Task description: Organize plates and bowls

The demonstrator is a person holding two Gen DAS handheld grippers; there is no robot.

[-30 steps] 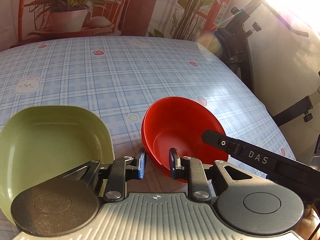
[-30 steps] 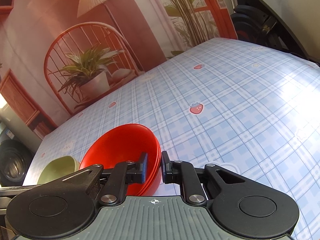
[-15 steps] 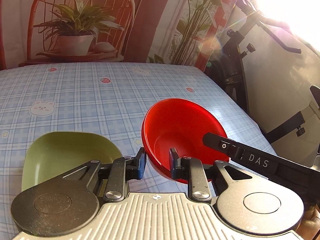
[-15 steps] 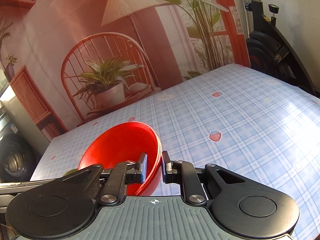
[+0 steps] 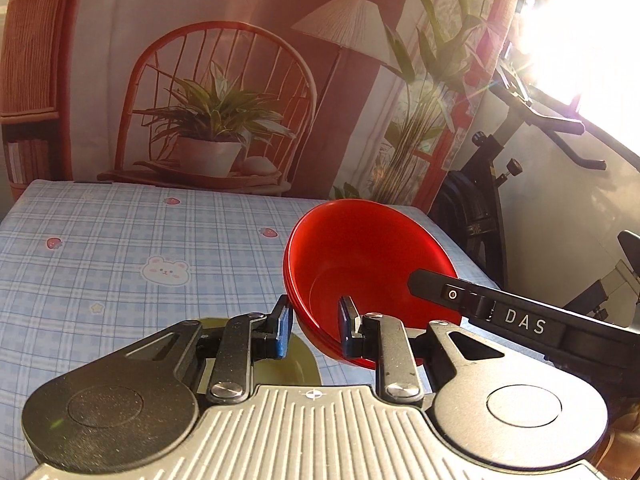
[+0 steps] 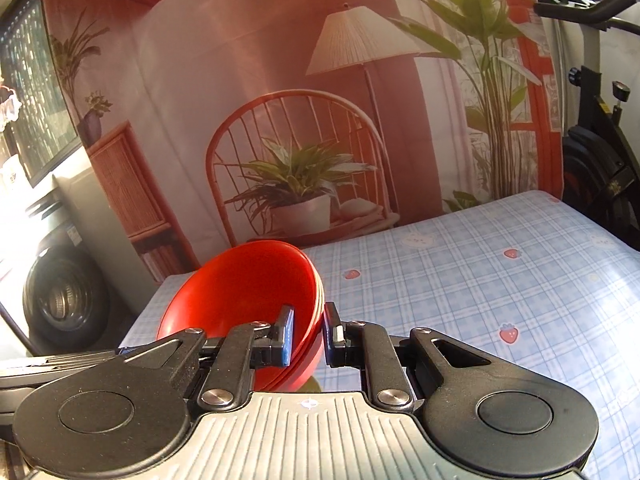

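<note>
While both tools are gripping it, the red bowl [image 5: 360, 264] is hanging tilted above the tabletop [image 5: 120, 248], its opening facing the left camera. It looks like a nested stack, since several rims are showing along its edge. The left hand-held gripper [image 5: 314, 330] is clamping the near rim, one finger inside the bowl and the other outside, with the wall pinched between the pads. The right hand-held gripper [image 6: 308, 334] is pinching the opposite rim in the same way, one blue pad [image 6: 286, 336] lying inside the bowl [image 6: 244, 296] and the other finger pressing on the outside. In the left view, the right tool's black body marked DAS [image 5: 520, 316] is crossing the bowl's far edge.

Below the raised bowl, a green dish [image 5: 296, 364] is sitting on the blue checked cloth with its strawberry and bear prints; most of it is being hidden by the left tool's frame, and in the right view only a green sliver [image 6: 314, 384] is peeking out under the bowl.

Behind the tabletop, a printed backdrop [image 5: 224, 80] showing a chair, a potted plant and a lamp is hanging. An exercise bike [image 5: 516, 152] is standing beside the tabletop's right edge, with strong glare washing out the area above it. A dark round drum [image 6: 64, 296] is showing at the far left of the right view.
</note>
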